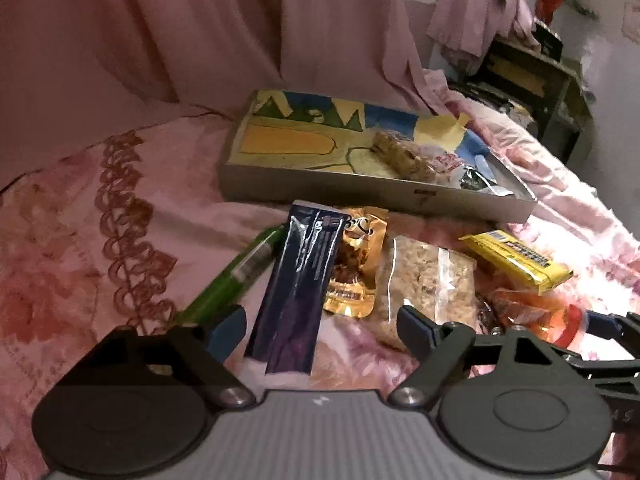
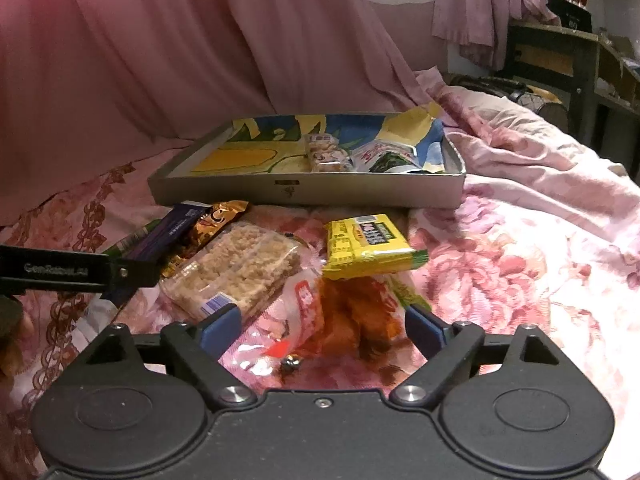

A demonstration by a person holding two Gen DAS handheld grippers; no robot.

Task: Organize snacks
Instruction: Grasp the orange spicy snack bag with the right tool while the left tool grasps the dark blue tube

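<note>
Both views are dim and tinted pink-red. Soft blur smears the green packet (image 1: 224,280) left of the grey tray (image 1: 360,192). Glare glints off the dark blue wrapper (image 1: 296,280) below it. Fisheye bending curves everything, with black corners beyond.

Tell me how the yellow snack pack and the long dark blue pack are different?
The yellow snack pack is short and chunky; the dark blue pack is long, thin and flat. The yellow one is bright with a label block; the blue one is dark and shiny. The blue pack lies between the left tool's tips; the yellow pack lies beyond the right tool. Both lie on the flowered cloth, outside the tray.
</note>
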